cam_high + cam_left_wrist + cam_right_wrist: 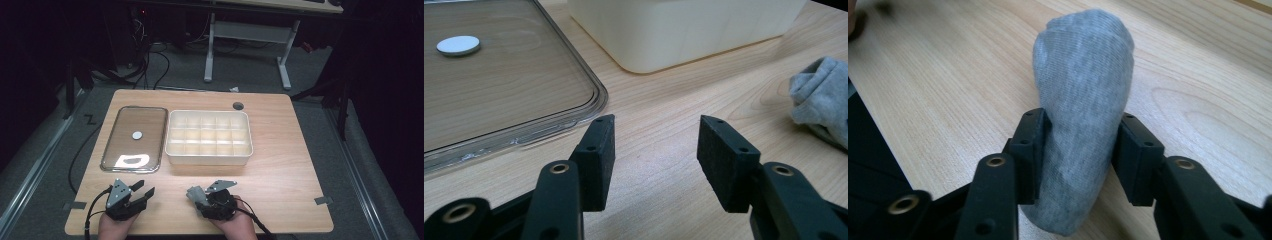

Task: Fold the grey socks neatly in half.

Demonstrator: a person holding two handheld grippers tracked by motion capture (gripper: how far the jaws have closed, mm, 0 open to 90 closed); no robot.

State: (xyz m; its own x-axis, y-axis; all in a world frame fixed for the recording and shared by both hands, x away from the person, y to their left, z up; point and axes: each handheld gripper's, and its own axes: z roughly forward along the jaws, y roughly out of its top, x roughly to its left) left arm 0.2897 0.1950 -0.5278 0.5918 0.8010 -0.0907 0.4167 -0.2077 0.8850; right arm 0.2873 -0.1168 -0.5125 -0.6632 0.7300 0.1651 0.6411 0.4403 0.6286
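Note:
A rolled grey sock [1083, 90] stands between the jaws of my right gripper [1080, 122], and both pads press into its sides. In the high view this gripper [194, 193] is near the table's front edge at the middle, with the sock [196, 195] at its tip pointing left. My left gripper [145, 189] rests at the front left, open and empty. In its own view the jaws [656, 125] stand wide apart over bare wood, and the sock [821, 102] lies off to the right.
A cream box [209, 159] with several compartments sits mid-table. Left of it lies a clear flat lid [108, 152] with a white round disc [137, 134] on it. A round hole [238, 105] is near the table's far edge. Tape patches [324, 200] mark the front corners.

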